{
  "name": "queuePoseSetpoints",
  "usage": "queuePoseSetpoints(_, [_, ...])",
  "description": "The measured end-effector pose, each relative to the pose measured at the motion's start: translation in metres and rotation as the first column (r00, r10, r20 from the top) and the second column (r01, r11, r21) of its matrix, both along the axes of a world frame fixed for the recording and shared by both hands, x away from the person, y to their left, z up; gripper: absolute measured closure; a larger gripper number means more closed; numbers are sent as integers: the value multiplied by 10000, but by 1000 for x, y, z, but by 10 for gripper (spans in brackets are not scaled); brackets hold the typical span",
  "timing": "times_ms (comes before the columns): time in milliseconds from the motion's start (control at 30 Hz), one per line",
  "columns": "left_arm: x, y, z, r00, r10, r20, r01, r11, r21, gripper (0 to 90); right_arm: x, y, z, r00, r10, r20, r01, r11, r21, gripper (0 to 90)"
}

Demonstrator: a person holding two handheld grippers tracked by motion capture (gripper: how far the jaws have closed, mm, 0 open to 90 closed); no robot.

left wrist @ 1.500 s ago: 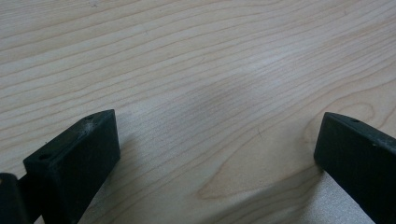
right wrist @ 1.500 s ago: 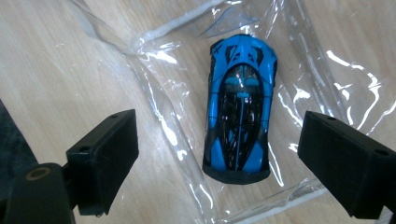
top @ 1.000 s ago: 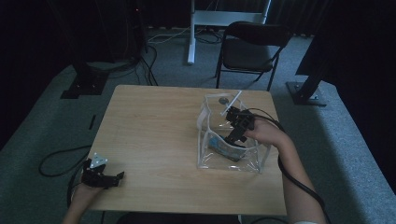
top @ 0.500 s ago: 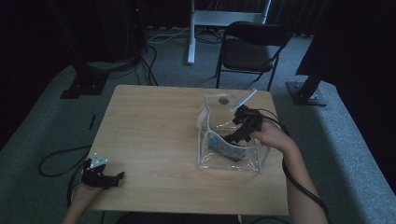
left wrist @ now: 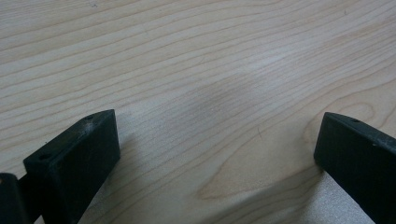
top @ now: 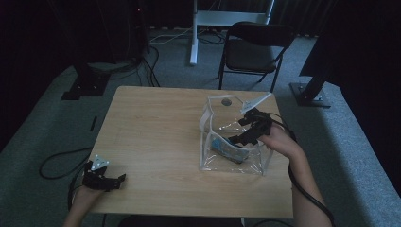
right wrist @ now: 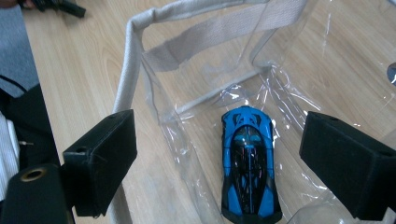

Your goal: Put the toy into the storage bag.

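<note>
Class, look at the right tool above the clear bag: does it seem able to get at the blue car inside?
Probably yes. The right tool is open above the bag's open top, and the car lies between its jaws with nothing over it.

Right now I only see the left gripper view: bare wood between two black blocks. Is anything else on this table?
Observer: Yes. A clear plastic bag with a pale fabric rim stands on the right half of the light wooden table.
Operator: Is anything inside it?
Observer: A small blue toy car with a black roof lies on the bag's bottom.
Operator: Where is the other tool?
Observer: The right tool is at the bag's open top, pointing down at the car with its jaws wide open, gripping nothing.
</note>
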State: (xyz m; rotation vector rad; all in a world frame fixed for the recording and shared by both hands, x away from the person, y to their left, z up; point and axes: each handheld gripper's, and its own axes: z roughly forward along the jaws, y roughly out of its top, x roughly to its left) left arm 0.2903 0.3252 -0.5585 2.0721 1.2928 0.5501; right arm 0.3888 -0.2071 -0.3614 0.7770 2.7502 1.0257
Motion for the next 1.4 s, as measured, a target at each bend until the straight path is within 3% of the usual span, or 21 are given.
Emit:
queuePoseSetpoints(233, [0,0,0,10000,0,2,0,10000,1,7,-6,-9,1,9999,46,162,-58,9973,729,106])
queuePoseSetpoints(400, [0,0,0,10000,0,2,0,10000,0,7,-15,-17,2,9995,73,293,-116,9889,1480,106])
queuePoseSetpoints(1000, [0,0,0,10000,10,-27,-10,10000,-25,7,-45,-29,4,9969,109,783,-285,9733,2277,106])
queuePoseSetpoints(1300, [0,0,0,10000,-8,-41,8,10000,-1,7,-69,-37,4,9934,187,1136,-507,9569,2859,106])
queuePoseSetpoints(1400, [0,0,0,10000,-8,-41,8,10000,-4,7,-78,-39,2,9923,198,1224,-542,9570,2850,106])
